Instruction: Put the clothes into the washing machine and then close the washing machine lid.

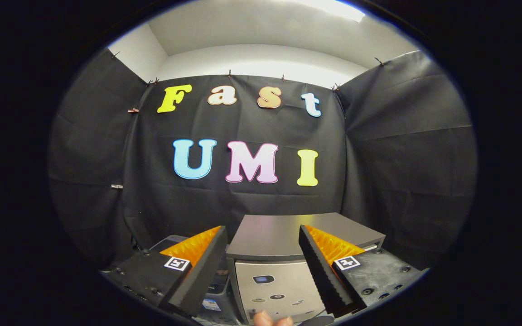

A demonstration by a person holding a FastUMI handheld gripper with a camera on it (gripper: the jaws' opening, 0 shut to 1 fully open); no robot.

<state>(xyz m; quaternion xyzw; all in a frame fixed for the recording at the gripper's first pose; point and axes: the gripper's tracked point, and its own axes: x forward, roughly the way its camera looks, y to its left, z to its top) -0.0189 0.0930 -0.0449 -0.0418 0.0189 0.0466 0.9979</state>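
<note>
Currently the claw (261, 267) is held released, fingers spread with nothing between them, raised level before the small grey box-shaped washing machine (274, 280). Its flat dark-grey lid (283, 235) lies closed beyond the fingers. Clothes cannot be seen, whether inside cannot be told.

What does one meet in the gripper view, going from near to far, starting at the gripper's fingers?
Gripper, fingers apart and holding nothing → front panel of the washing machine between the fingers → its flat closed lid → black cloth wall → white ceiling.
</note>
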